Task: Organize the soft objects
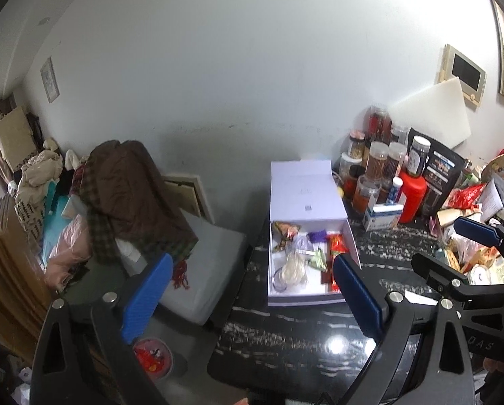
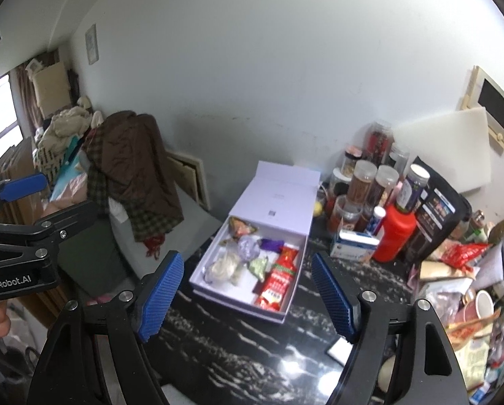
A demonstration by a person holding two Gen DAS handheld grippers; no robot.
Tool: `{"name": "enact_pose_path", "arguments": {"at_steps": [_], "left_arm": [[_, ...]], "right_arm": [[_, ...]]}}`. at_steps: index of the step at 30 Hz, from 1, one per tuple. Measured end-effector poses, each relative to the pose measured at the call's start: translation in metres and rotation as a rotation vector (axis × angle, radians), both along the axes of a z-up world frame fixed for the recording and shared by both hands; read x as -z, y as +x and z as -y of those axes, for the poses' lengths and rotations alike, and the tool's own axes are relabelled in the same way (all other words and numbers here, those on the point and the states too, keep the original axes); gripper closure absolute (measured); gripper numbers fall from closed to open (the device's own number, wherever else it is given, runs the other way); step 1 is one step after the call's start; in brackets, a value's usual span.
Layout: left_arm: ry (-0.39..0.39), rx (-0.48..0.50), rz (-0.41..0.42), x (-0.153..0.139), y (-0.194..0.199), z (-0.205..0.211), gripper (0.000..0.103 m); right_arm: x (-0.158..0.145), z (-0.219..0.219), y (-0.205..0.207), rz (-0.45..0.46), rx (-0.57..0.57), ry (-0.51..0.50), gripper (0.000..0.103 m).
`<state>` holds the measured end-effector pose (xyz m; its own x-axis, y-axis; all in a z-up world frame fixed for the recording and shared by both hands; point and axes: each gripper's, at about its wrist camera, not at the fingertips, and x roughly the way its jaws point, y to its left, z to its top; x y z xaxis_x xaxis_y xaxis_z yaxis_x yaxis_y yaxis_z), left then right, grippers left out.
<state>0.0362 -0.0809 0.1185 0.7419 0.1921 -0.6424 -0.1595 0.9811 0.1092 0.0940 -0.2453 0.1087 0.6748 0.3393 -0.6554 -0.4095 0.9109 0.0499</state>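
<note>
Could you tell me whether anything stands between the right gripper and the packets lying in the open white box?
Nothing visible does. The right gripper hangs with its jaws open above bare black marble table, and the white box lies just ahead with its lid folded back, so the red snack packet and the others lie uncovered.

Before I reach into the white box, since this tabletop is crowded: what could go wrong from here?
1. The white box sits near the table's left edge; a downward push might tip or slide it off.
2. The jars and red bottle crowd its right side; a wide swing of the open right gripper could topple them.
3. The open left gripper is close to the right one, so they might collide.
</note>
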Motion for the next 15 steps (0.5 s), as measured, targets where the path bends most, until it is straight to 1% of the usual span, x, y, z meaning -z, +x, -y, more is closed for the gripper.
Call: {"name": "enact_pose_path", "arguments": {"at_steps": [8,15], "left_arm": [[-0.004,0.003,-0.038,0.018,-0.026,0.001,0.006],[-0.018,0.002,-0.055,0.029,-0.043,0.002,0.006]], "right_arm": [[0.020,-0.003,-0.029,-0.025,0.011,-0.034,0.024],[0.033,-0.008,-0.050,-0.061,0.017,-0.026,0.024]]}}
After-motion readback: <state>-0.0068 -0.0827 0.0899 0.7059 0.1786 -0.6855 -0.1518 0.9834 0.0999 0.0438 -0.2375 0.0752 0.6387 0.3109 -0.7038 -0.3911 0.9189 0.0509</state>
